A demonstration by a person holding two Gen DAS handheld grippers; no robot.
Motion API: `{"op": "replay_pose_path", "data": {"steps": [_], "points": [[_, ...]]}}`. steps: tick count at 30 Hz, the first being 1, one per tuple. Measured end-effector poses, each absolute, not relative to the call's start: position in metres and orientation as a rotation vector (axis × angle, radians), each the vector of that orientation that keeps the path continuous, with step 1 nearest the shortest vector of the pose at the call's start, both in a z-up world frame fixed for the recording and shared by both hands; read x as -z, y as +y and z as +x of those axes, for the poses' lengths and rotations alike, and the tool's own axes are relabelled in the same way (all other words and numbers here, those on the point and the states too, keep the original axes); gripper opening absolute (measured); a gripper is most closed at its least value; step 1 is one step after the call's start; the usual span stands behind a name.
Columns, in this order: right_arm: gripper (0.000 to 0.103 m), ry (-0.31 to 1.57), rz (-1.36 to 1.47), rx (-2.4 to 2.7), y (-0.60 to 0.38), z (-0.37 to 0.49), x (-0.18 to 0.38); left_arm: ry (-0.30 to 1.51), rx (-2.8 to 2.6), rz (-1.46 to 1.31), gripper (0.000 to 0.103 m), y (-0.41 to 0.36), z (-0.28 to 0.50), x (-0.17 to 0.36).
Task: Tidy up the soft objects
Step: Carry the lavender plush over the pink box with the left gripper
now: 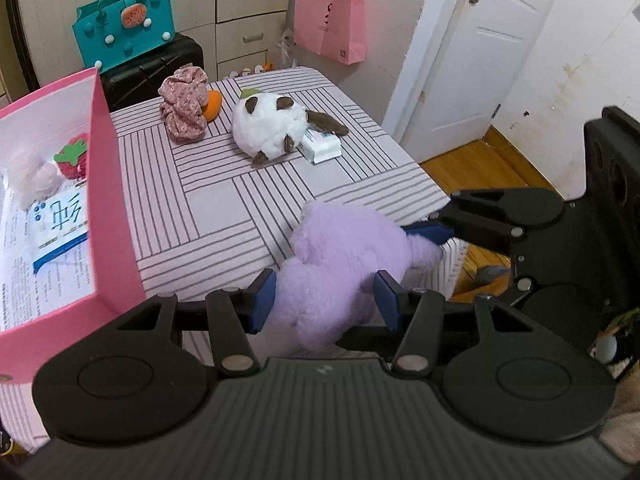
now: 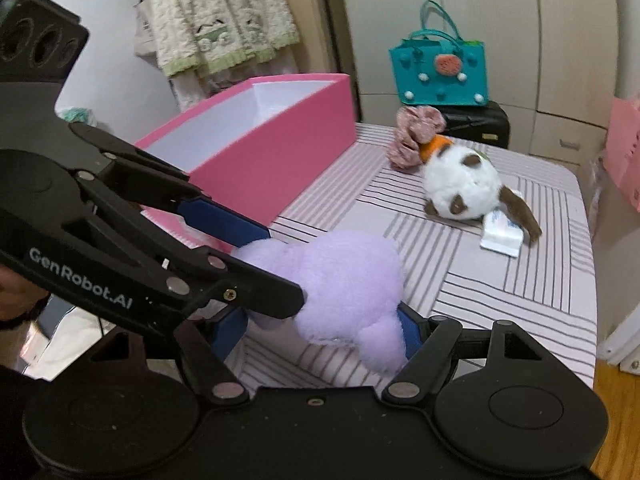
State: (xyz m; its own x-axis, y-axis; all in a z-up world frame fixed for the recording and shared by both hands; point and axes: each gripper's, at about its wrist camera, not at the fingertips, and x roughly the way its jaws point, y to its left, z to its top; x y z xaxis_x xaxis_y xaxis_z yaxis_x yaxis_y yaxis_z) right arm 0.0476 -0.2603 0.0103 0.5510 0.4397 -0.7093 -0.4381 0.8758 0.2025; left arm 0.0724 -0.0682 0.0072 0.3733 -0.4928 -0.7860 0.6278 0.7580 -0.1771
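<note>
Pinching purple plush (image 1: 340,264), both hand-held grippers, seemingly above table edge (image 1: 436,196), pink box (image 1: 108,184) left

Fluffy lilac plush toy (image 1: 340,268) aloft above striped tabletop (image 1: 224,184)

Striped table (image 1: 224,200) with pink box (image 1: 108,184), panda plush (image 1: 268,124), scrunchie (image 1: 184,106).

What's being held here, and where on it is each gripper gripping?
The purple plush toy, gripped by both: left gripper across one end, right gripper across the other.
</note>
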Motion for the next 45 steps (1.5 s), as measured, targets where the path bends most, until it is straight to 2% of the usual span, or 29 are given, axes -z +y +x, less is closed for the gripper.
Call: {"op": "replay_pose_path", "data": {"steps": [15,29,45], "points": [[0.080,0.814,-0.067,-0.719,-0.219,0.025,-0.059,0.928,0.668,0.158,0.052,-0.011,0.028,-0.052],[0.080,0.695,-0.157,-0.818,-0.168,0.034,-0.095,0.782,0.601,0.088,0.053,0.048,0.027,-0.083],[0.080,0.579,-0.321,-0.941,-0.113,0.121,-0.117,0.712,0.482,0.024,0.054,0.100,0.116,-0.082]]}}
